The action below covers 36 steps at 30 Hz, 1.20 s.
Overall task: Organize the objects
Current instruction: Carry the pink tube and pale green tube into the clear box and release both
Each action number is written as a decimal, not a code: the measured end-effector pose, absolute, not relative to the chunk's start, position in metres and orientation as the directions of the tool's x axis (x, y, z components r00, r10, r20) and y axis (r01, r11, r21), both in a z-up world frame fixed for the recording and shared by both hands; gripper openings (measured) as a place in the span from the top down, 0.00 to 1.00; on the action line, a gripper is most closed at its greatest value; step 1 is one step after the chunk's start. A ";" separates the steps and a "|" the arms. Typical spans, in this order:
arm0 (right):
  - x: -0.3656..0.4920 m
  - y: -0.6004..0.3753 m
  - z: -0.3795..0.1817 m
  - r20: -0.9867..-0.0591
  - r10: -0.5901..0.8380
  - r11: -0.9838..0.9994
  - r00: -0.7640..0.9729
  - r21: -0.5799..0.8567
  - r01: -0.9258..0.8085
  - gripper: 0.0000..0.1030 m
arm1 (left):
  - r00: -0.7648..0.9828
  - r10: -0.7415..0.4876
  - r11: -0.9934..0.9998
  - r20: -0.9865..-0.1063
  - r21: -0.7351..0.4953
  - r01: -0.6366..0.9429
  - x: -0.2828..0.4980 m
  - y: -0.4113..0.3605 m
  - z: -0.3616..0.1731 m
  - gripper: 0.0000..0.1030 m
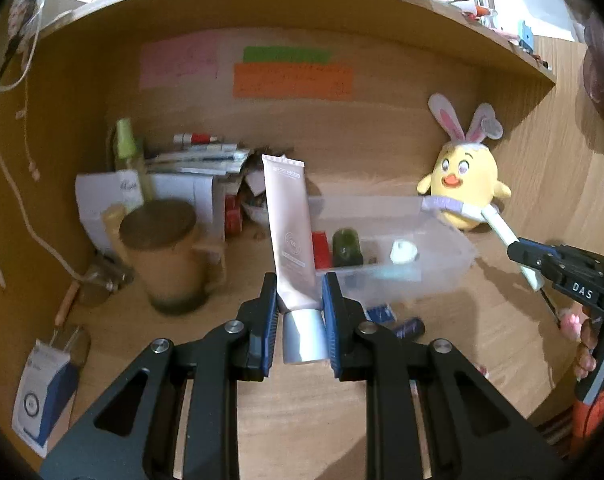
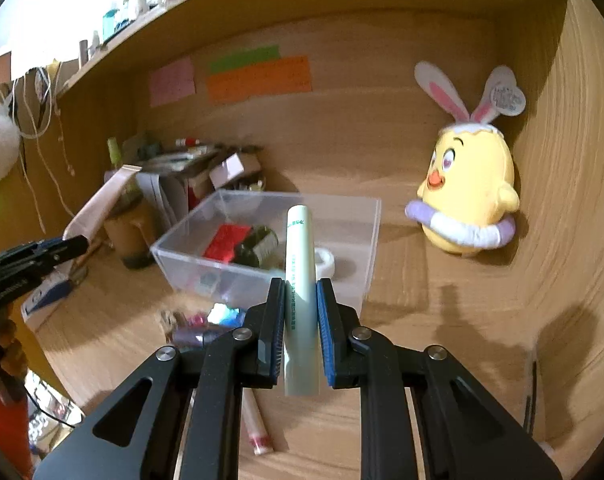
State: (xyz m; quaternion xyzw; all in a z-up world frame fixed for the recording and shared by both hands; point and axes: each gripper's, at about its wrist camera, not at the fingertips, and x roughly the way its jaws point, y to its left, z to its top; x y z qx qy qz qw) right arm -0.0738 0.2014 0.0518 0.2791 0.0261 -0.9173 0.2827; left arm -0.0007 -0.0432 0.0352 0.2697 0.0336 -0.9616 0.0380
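My left gripper (image 1: 300,300) is shut on a pink tube (image 1: 288,232) with a silver cap (image 1: 304,336), held upright above the wooden desk. My right gripper (image 2: 300,308) is shut on a pale green tube (image 2: 300,276), also pointing away from me. Ahead of both stands a clear plastic box (image 1: 434,256) (image 2: 366,236) holding a red item (image 2: 226,242), a dark green item (image 2: 260,246) and a white tape roll (image 2: 324,260). The right gripper (image 1: 520,250) appears at the right of the left wrist view, and the left gripper (image 2: 76,244) at the left of the right wrist view.
A yellow chick plush (image 2: 468,192) with bunny ears sits at the back right. A brown lidded mug (image 1: 168,256), stacked boxes and papers (image 1: 190,184) crowd the back left. Small batteries and wrappers (image 2: 206,324) lie before the box, with a pink-tipped tube (image 2: 256,428) beneath my right gripper. A blue-and-white carton (image 1: 42,392) lies front left.
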 end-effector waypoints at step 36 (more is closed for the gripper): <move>-0.201 0.131 0.019 -0.655 -0.427 -0.860 -0.624 0.081 0.503 0.86 | -0.727 0.023 -0.999 -0.686 -0.048 0.013 -0.141 -0.033 -0.011 0.80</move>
